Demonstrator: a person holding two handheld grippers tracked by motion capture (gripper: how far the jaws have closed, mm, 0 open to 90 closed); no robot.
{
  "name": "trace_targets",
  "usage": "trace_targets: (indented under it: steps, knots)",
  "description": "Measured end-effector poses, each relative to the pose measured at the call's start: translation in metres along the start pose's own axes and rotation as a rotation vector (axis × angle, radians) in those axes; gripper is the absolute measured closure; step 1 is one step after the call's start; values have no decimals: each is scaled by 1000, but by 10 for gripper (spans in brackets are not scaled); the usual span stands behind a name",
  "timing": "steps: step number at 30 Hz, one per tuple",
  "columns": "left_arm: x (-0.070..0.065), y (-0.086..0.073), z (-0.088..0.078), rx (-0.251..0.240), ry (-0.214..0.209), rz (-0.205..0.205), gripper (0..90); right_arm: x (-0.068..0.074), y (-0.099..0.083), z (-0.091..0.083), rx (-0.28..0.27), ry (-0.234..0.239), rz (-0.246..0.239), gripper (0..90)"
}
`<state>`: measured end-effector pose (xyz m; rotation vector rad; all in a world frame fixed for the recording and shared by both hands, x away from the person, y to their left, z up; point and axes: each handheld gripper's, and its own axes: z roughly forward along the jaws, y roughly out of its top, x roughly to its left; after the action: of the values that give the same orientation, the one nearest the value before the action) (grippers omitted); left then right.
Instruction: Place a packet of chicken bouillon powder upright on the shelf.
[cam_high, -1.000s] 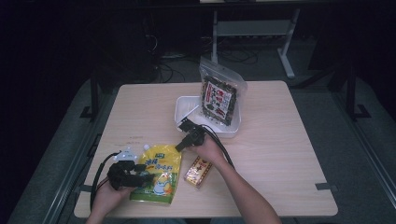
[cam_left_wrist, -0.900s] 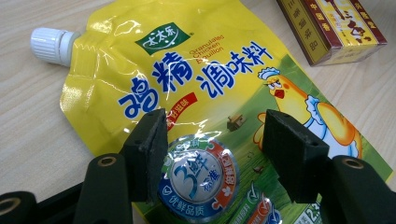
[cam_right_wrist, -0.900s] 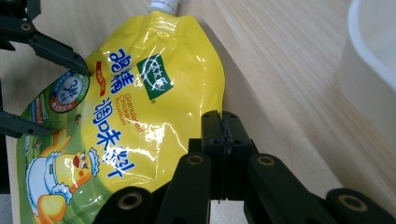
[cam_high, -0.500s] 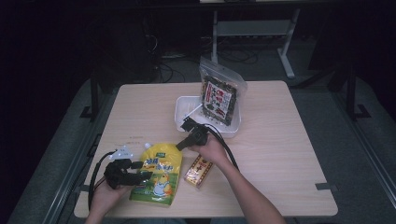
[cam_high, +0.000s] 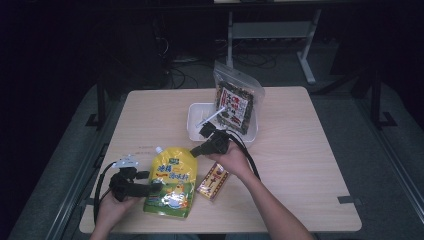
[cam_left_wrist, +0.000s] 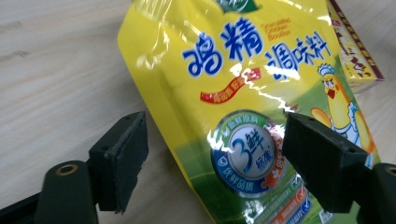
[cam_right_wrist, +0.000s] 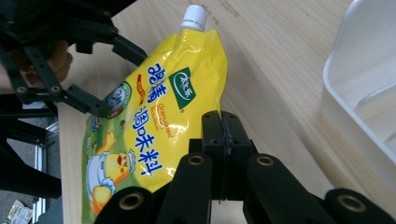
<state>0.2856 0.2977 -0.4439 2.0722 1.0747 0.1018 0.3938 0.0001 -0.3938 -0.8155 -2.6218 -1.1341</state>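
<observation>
My left gripper (cam_left_wrist: 212, 158) has just been opening; its jaws stand wide on either side of the yellow pouch's (cam_high: 170, 181) lower left edge, pads clear of it. The pouch lies flat on the table (cam_high: 300, 150) near the front edge, with a small packet (cam_high: 212, 181) just beside it. My right gripper (cam_right_wrist: 224, 122) is closed on nothing and hangs over the pouch's upper right corner, near the white tray (cam_high: 192, 120).

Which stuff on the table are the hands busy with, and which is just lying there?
Busy with:
- yellow pouch, lying between the open jaws of the left gripper, which have just been opening
- right gripper, shut on nothing, over the pouch's top corner

Just lying there:
- small packet
- white tray
- seaweed bag
</observation>
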Motion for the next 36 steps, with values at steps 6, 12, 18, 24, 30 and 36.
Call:
trace_targets:
  steps: [6, 12, 18, 24, 30, 36]
  knots:
    - [3, 0, 1, -19, -49, -18, 213, 7, 0, -12, -24, 3, -32, 894]
    - [4, 0, 4, -18, -120, -39, 246, 12, -1, -19, -46, 5, -59, 894]
    - [2, 2, 3, -37, -150, -38, 336, 18, -2, -25, -65, 13, -81, 894]
    - [5, 1, -2, -86, -184, -45, 521, 18, -5, -33, -97, 22, -77, 894]
    - [5, 0, -3, -112, -202, -57, 640, 19, -8, -36, -106, 32, -78, 894]
    - [6, -1, -4, -142, -230, -75, 778, 19, -9, -39, -110, 43, -82, 895]
